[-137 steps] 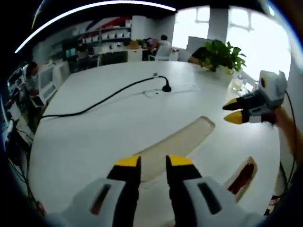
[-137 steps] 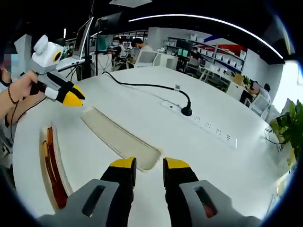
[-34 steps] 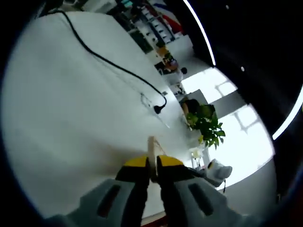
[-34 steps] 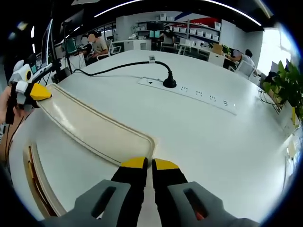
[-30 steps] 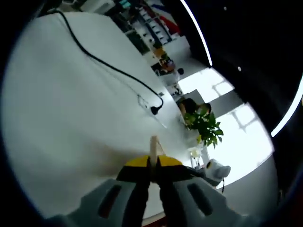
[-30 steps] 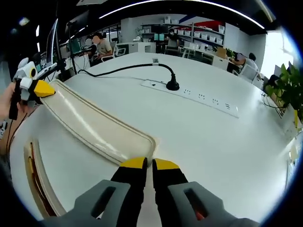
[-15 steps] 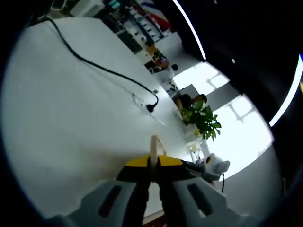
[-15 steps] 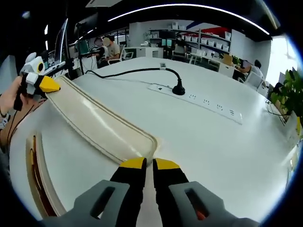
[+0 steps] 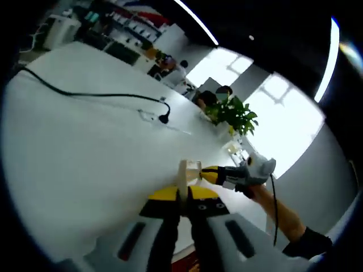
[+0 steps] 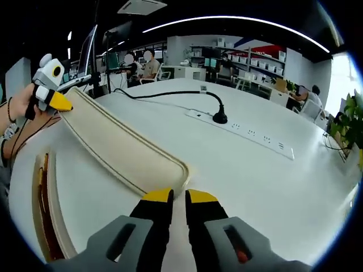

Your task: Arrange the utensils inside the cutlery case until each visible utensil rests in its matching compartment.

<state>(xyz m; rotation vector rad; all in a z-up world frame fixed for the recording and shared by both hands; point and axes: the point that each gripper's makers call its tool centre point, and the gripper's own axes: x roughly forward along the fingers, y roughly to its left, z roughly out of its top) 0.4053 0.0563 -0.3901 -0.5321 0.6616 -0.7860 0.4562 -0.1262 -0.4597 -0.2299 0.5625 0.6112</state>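
I've got the beige cutlery case lid (image 10: 122, 150) pinched at both ends: left tool (image 9: 181, 194) clamped on one edge, right tool (image 10: 173, 196) on the other, lifted off the white worktop (image 10: 249, 170). Utensil tray (image 10: 45, 209) sits beside it.

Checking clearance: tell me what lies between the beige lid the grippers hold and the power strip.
In the right gripper view, only bare white table lies between the beige lid and the power strip. The black cable runs farther back, not across that stretch.

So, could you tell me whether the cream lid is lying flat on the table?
No, raised: the lid is pinched at each end by the left gripper and right gripper, above the table.
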